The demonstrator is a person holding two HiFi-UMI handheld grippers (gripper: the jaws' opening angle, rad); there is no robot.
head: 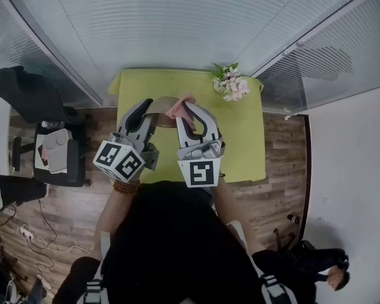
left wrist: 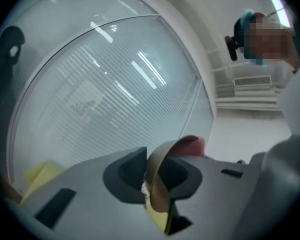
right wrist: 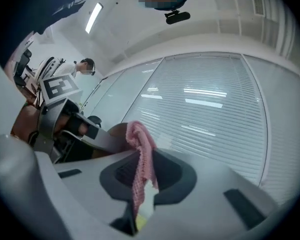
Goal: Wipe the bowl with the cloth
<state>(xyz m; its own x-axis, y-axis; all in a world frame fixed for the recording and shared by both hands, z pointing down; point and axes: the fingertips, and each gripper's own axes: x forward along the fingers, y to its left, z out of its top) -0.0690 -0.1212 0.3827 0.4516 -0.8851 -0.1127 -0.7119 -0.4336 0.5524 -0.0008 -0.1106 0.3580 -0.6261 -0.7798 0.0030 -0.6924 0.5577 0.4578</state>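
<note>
Left gripper (left wrist: 151, 178) clamps the bowl (left wrist: 159, 160) rim, right gripper (right wrist: 142, 176) pinches the cloth (right wrist: 140, 146); I'd rub firmly inside the bowl.

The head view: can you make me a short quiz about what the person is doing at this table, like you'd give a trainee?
1. What does the right gripper hold?
A) a sponge
B) a pink cloth
C) a spoon
2. True or false: the left gripper is empty.
3. What stands at the far right corner of the green table?

Key
1. B.
2. False: it is shut on the rim of the brown bowl.
3. A small bunch of flowers.
</note>
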